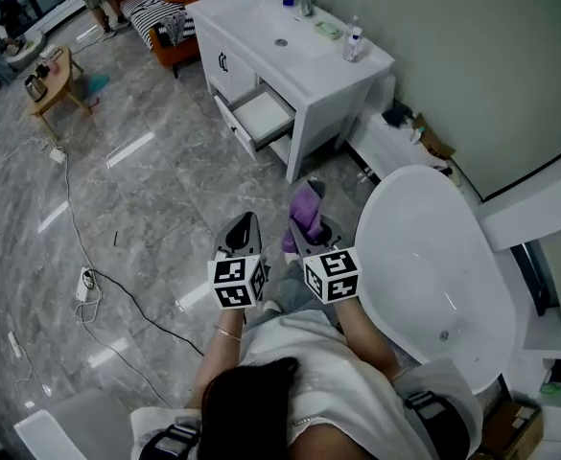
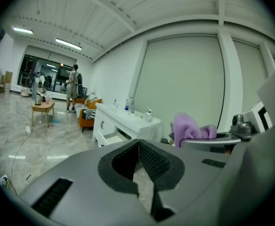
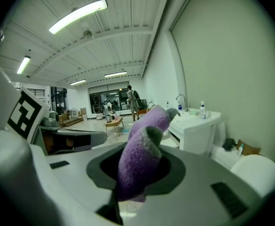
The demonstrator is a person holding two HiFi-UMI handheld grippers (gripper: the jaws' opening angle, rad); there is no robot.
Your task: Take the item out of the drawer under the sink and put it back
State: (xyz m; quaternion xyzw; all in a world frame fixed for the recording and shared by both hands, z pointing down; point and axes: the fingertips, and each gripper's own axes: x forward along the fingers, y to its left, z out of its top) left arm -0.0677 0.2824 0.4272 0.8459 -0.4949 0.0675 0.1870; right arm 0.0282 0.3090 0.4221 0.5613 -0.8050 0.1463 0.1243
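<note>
The open drawer [image 1: 264, 115] juts from the white sink cabinet [image 1: 333, 75] at the far end of the floor; its inside looks white and bare. It shows in the left gripper view too, as the drawer [image 2: 111, 136] below the countertop. My right gripper [image 1: 310, 226] is shut on a fuzzy purple cloth [image 1: 306, 209], which stands up out of the jaws. In the right gripper view the cloth [image 3: 144, 147] fills the gap of the right gripper [image 3: 138, 166]. My left gripper [image 1: 245, 221] is beside it, and the left gripper [image 2: 138, 143] has its tips together with nothing held.
A white bathtub [image 1: 433, 266] lies close on my right. A power strip [image 1: 86, 284] with a black cable lies on the marble floor to the left. A pump bottle [image 1: 354, 42] stands on the countertop. Farther off are an orange sofa [image 1: 176, 8] and a small wooden table [image 1: 55, 80].
</note>
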